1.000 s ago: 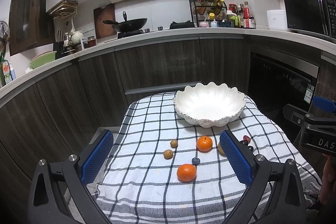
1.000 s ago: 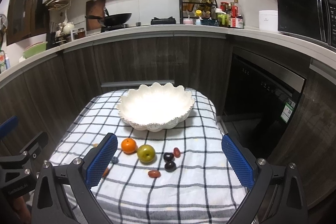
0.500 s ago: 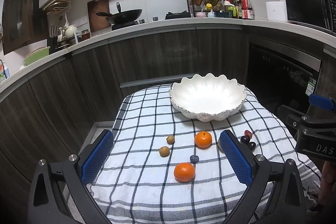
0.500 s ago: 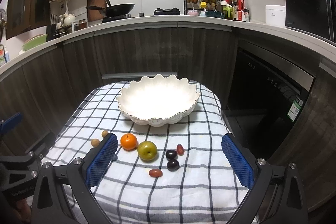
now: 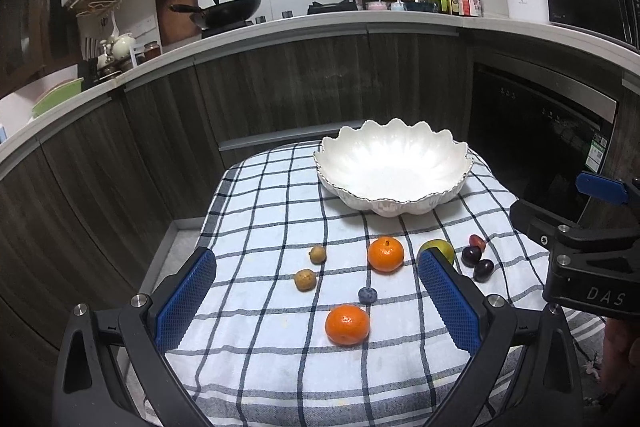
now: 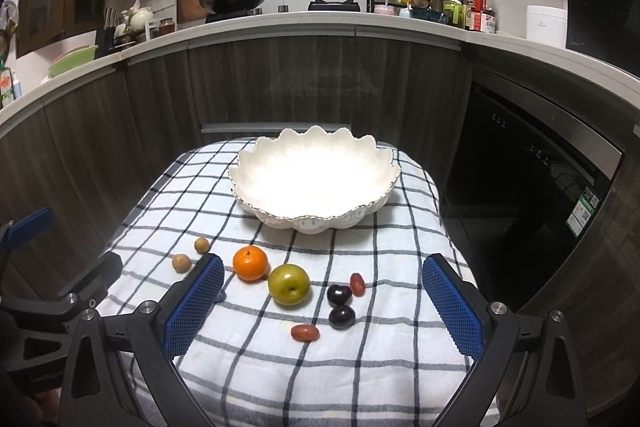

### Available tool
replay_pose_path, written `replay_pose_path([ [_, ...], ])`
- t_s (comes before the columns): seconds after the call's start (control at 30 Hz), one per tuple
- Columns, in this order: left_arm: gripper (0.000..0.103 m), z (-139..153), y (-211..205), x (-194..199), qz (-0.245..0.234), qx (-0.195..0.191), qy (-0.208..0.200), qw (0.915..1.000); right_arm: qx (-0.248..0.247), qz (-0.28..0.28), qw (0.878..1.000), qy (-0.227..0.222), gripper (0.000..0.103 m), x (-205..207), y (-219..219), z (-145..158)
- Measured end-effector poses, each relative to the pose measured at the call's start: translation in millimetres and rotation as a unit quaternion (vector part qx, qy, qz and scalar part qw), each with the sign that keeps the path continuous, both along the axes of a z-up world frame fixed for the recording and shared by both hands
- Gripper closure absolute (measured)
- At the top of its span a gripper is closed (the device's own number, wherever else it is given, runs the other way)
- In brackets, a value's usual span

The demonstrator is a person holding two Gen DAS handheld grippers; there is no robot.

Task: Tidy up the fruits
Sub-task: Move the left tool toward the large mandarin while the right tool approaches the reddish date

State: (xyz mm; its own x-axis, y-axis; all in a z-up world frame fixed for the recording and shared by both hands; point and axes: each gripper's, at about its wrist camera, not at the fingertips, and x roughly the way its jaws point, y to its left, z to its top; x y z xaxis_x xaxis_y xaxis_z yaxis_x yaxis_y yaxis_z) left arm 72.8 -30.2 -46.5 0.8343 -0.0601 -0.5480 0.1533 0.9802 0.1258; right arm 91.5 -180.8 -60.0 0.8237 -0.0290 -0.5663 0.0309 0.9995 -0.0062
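Since the earlier views, both cameras have been drawn back and raised a little: the bowl [image 6: 316, 183] and the fruit sit slightly farther off in each view, and nothing on the checked cloth [image 6: 360, 367] has been shifted. No fruit has been picked up. The task is judged to be at its very start, with a first approach not yet committed.

Left gripper [image 5: 316, 303]: jaws spread wide, nothing between them, held above the near edge of the surface. Right gripper [image 6: 320, 307]: jaws likewise spread and empty.

Fruit positions, all on the cloth, near side of the empty bowl: near orange [image 5: 347, 323]; far orange [image 5: 385, 253]; blueberry [image 5: 367, 295] between them; two small brown fruits [image 5: 305, 279] to the left; green fruit [image 6: 289, 284]; two dark plums [image 6: 341, 316]; two small red fruits [image 6: 305, 332].

Hidden or unclear:
- The green fruit is half covered by the right blue pad in the left view.
- The blueberry and near orange are screened by the left pad in the right view.
- The kind of the small brown and red fruits cannot be told.
- The near edge of the cloth is cut off by the gripper bodies.
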Motion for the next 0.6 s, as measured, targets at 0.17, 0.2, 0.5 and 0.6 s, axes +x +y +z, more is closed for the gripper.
replay_pose_path([
  [0.17, 0.0, -4.2, -1.1, 9.6, -0.011, -0.003, 0.003, 0.9999, 0.003, 0.003, 1.0, 0.006, 0.002, 9.3, 0.8, -4.7],
  [0.2, 0.0, -5.1, -0.9, 11.6, -0.012, -0.006, 0.005, 0.9999, 0.004, 0.001, 1.0, 0.007, 0.002, 11.2, 0.7, -5.8],
  [0.5, 0.0, -17.7, -0.9, 23.6, -0.009, -0.011, 0.023, 0.9996, 0.022, -0.003, 1.0, 0.012, 0.002, 24.8, -3.3, -18.4],
  [0.6, 0.0, -23.3, 0.9, 27.8, -0.009, -0.015, 0.032, 0.9993, 0.013, -0.002, 1.0, 0.021, 0.002, 29.3, -1.7, -24.3],
])
